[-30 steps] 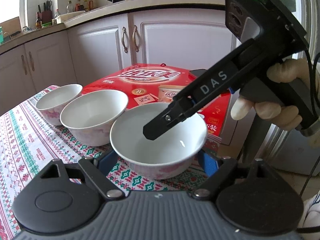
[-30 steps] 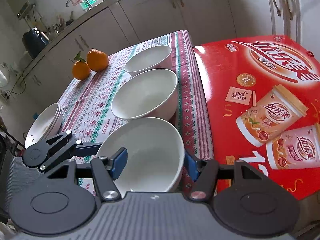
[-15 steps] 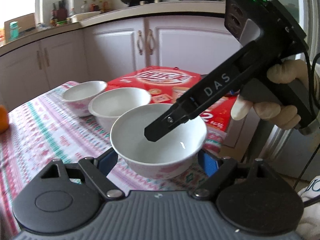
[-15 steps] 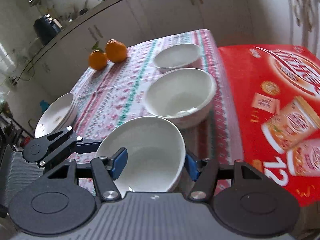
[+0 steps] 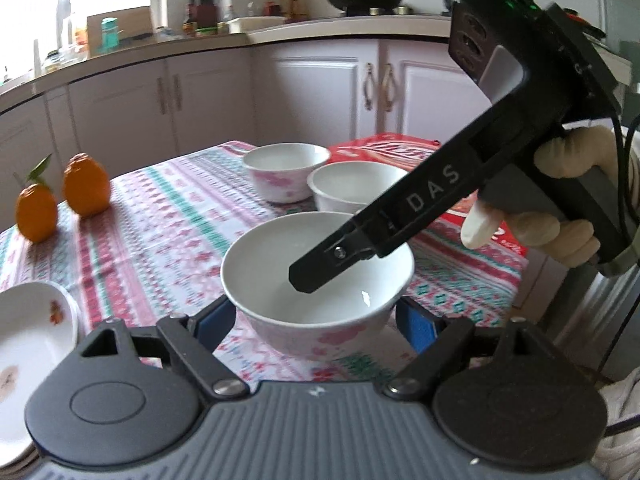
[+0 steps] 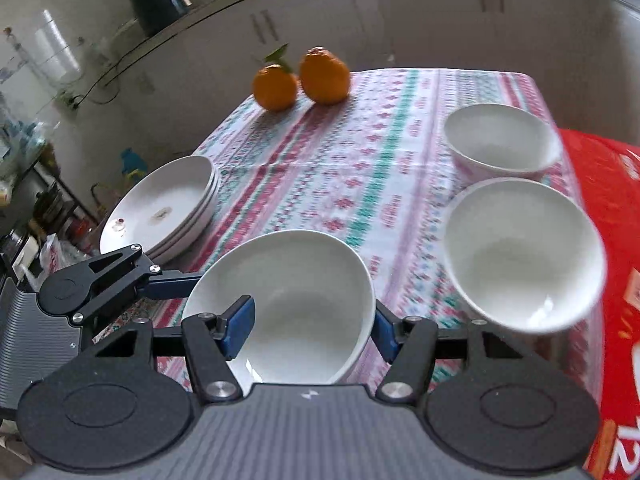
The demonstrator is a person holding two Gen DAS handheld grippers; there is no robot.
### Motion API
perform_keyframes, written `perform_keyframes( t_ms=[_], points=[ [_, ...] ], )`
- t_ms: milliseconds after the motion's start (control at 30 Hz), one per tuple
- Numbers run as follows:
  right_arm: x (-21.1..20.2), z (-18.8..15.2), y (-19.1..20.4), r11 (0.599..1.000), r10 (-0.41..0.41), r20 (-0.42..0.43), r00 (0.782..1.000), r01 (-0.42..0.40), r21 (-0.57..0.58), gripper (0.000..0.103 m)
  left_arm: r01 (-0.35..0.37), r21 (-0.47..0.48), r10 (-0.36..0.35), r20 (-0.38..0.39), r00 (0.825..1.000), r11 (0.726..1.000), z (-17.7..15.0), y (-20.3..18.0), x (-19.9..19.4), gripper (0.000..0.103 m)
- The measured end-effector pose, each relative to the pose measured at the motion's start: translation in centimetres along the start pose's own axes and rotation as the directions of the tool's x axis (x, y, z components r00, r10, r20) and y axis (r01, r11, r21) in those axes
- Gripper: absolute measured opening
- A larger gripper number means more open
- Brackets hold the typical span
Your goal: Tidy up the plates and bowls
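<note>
A white bowl [image 5: 316, 280] with a pink flower pattern is held above the patterned tablecloth. My left gripper [image 5: 316, 322] is shut on its sides. My right gripper [image 6: 308, 322] is shut on its rim, one finger [image 5: 332, 264] inside the bowl; the bowl also shows in the right wrist view [image 6: 288, 304]. Two more white bowls [image 6: 520, 252] [image 6: 500, 140] stand on the table's right side. A stack of white plates [image 6: 164, 208] sits at the left edge, also seen in the left wrist view [image 5: 28, 340].
Two oranges [image 6: 300, 78] sit at the far side of the table. A red gift box [image 6: 616, 240] lies at the right beside the bowls. White kitchen cabinets [image 5: 320, 92] and a counter with a wok stand behind the table.
Both grippers have carried the bowl leftward, away from the red box and the two other bowls, toward the plate stack. The oranges and plates have come into the left wrist view.
</note>
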State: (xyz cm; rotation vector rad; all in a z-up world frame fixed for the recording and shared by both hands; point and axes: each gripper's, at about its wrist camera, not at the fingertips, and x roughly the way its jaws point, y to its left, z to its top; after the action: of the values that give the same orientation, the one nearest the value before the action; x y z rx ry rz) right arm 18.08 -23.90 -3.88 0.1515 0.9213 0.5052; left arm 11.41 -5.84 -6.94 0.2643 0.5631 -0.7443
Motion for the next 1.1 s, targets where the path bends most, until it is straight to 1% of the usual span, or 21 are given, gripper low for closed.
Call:
perform_keyframes(
  t_ms=[167,367,600,833,967,1033,1100],
  points=[
    [1.2,0.8,0.8,1.0,0.009,-0.016,1.0,-0.009,-0.022,0.067,-0.019,-0.022,0.019,-0.004,1.0,1.0,-0.3,1.2,-0.1,0.087],
    [2.2,1.1,1.3,1.0,0.011,-0.029,1.0,-0.012,-0.023,0.067,-0.025,-0.036,0.025,-0.013,1.0,0.999,-0.8,2.0,-0.1,0.087],
    [2.7,1.2,1.6,1.0,0.009,-0.025,1.0,-0.01,-0.025,0.067,-0.034,-0.047,0.033,-0.029,0.999,0.998,-1.4,2.4,0.3,0.087],
    [3.3,1.1,1.8,0.999,0.002,-0.032,0.999,-0.003,-0.031,0.067,-0.036,-0.054,0.035,-0.024,0.999,0.998,-1.2,2.7,0.3,0.087],
    [3.2,1.2,1.7,1.0,0.008,-0.015,1.0,-0.009,-0.024,0.067,-0.044,-0.058,0.042,-0.031,0.999,0.997,-1.2,3.0,0.5,0.088],
    [3.1,1.1,1.6,1.0,0.024,-0.007,1.0,-0.024,-0.02,0.072,-0.049,-0.054,0.047,-0.042,0.998,0.997,-1.3,2.8,0.5,0.089],
    [2.9,1.0,1.6,1.0,0.025,0.001,1.0,-0.025,-0.017,0.081,-0.054,-0.043,0.052,-0.058,0.997,0.998,-1.3,2.6,0.6,0.089]
  ],
)
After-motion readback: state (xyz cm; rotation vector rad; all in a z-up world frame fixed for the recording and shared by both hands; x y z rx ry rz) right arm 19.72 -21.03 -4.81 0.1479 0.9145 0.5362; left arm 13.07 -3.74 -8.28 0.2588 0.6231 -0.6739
